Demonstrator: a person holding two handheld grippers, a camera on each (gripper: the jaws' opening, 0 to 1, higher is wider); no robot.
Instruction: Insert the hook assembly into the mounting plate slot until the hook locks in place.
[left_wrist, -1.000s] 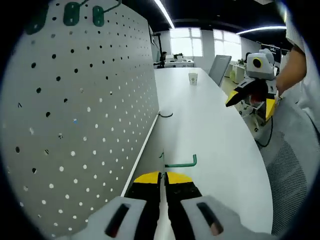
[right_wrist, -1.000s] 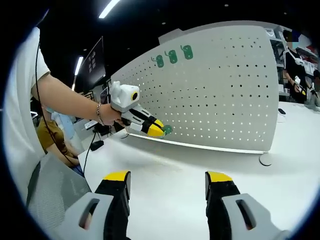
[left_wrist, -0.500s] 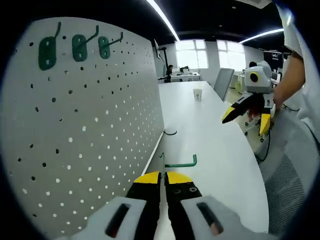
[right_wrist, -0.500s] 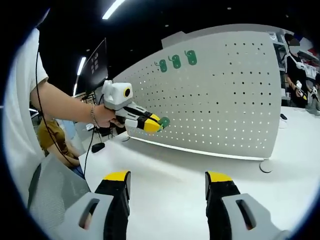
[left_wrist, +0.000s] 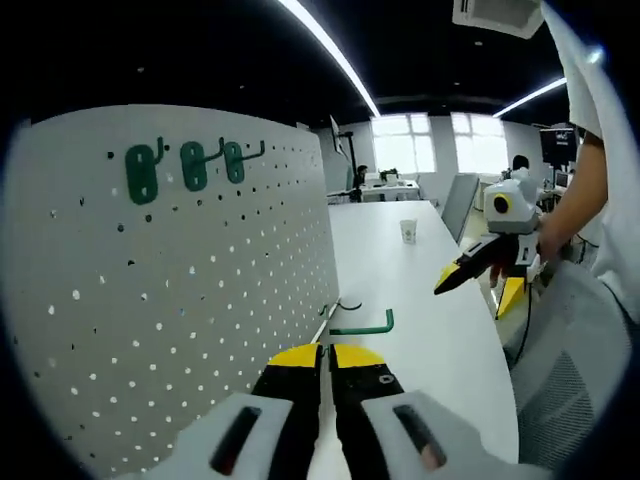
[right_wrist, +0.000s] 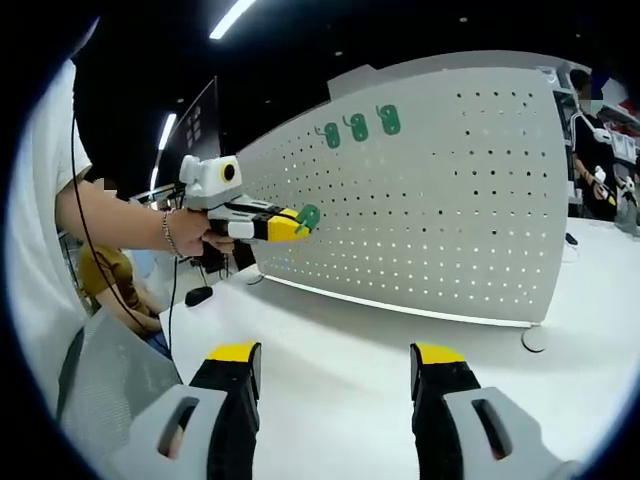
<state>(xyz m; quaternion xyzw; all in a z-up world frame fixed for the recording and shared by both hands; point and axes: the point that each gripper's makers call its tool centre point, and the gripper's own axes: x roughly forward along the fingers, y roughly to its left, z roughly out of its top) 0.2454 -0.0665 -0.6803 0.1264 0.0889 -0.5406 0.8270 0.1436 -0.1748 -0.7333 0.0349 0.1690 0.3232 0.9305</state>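
Left claw: jaws pressed together on the flat plate of a green hook, whose wire arm sticks out sideways past the yellow tips. In the right gripper view the same claw is held up in the air, hook at its tip, close in front of the white pegboard but not visibly touching it. The hook sits well below the row of three green hooks already hung near the board's top edge.

Right claw: jaws wide apart, nothing between them, hovering over the white table. In the left gripper view it hangs off to the side near the person's arm.

Beyond: a paper cup far down the table; a loose hook lies at the foot of the board.

Risks, as judged:
- The grip is only on the hook's thin plate, so it may twist in the jaws when pressed against the board, and the prongs would miss the holes.
- Holes are small and closely spaced; entering at a tilt could seat one prong only, leaving the hook unlocked.
- Prongs are hidden behind the plate, so alignment cannot be checked directly.
- Pushing hard could rock the free-standing board.
- The right claw is not bracing it.
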